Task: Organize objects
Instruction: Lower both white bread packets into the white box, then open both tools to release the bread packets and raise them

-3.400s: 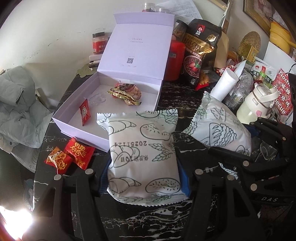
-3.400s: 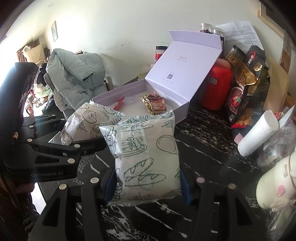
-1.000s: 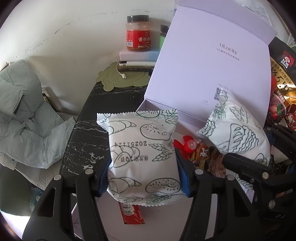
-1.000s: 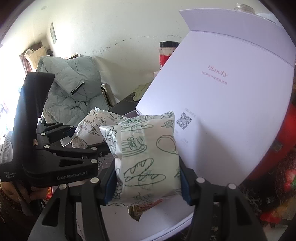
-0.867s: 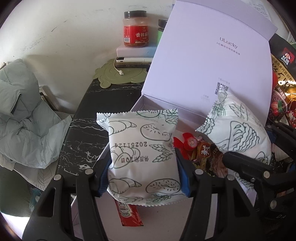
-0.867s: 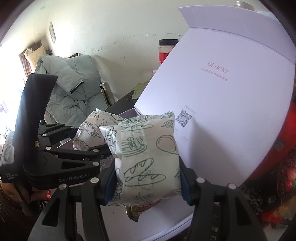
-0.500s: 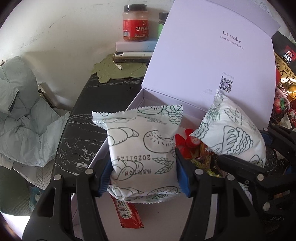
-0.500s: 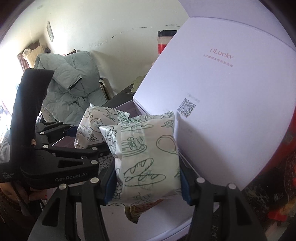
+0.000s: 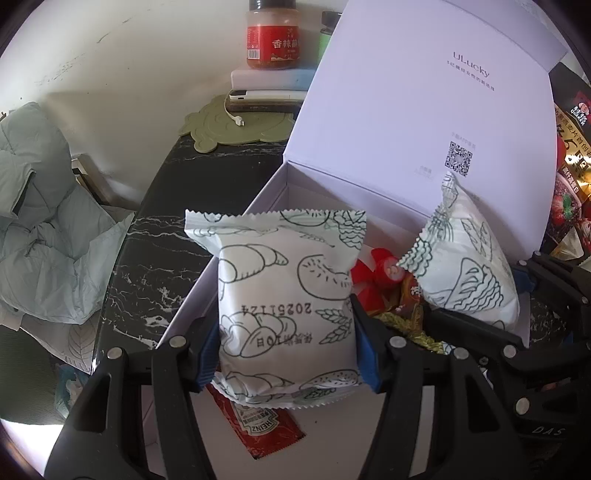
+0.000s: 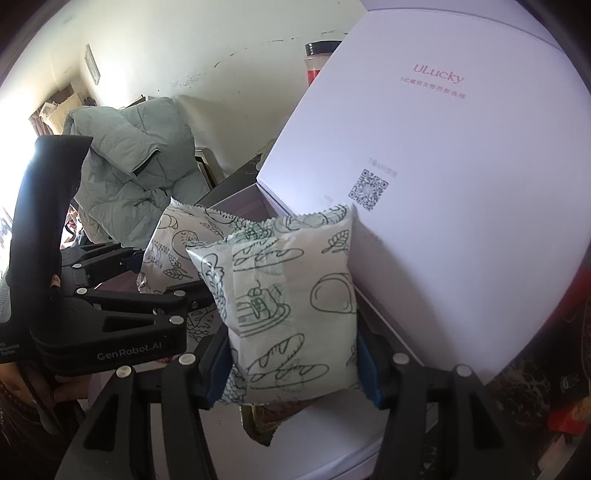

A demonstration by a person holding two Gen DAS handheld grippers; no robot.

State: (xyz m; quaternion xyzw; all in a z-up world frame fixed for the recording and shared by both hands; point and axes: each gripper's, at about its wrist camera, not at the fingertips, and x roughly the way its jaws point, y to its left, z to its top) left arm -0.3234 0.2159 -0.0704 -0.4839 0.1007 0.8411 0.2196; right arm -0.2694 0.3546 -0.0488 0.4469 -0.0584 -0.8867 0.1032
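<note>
Now 2 bread packs (image 9: 284, 299), 1 per gripper (image 9: 286, 354), 1 box (image 9: 424, 110)

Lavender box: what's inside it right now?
Inside the lavender box: a Heinz ketchup sachet, red-wrapped candies, a gold-foil snack. Two held bread packets cover the remaining floor.

Two bread packets (image 9: 284, 306) (image 9: 465, 273) side by side above the open box (image 9: 236, 266), ketchup sachet (image 9: 258, 421) inside beneath, jar (image 9: 273, 35) behind.
</note>
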